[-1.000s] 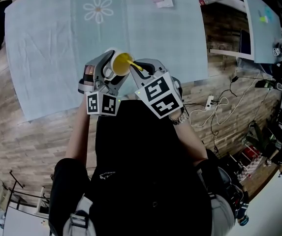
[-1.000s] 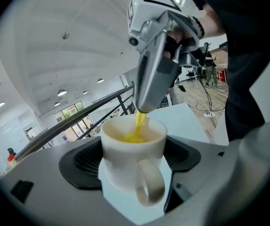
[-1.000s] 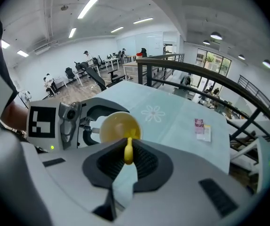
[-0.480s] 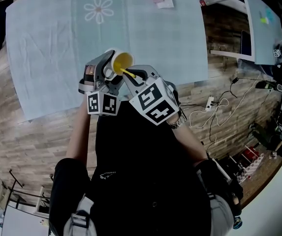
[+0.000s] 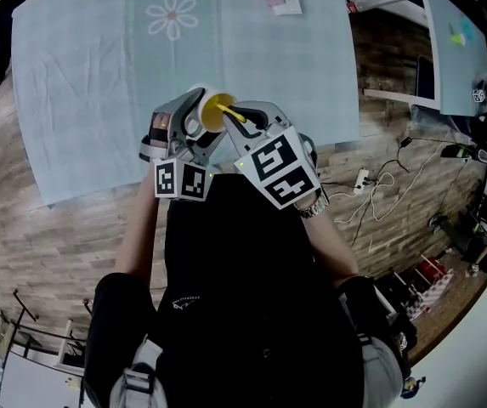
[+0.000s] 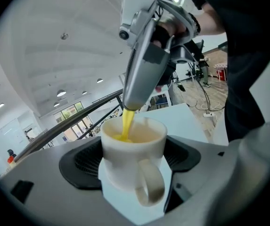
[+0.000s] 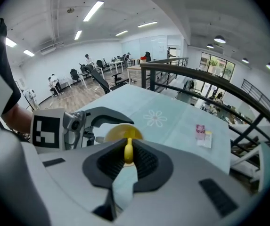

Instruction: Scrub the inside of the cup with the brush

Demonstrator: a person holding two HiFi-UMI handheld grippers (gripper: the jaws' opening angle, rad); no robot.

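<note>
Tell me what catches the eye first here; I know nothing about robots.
A white cup, bright yellow inside, sits clamped in the left hand-held gripper. The right hand-held gripper pinches a yellow brush whose tip dips into the cup's mouth. Beneath them in the head view lies a pale blue cloth with a white flower printed near its far edge.

The right gripper (image 5: 243, 119) has swung back out to the right over the last half second, and its marker cube (image 5: 281, 170) now sits close to where it was a second ago (in between it had slid left and turned). The brush (image 5: 231, 113) went with it: its handle now crosses the right rim of the cup (image 5: 212, 109) rather than the near rim.
</note>
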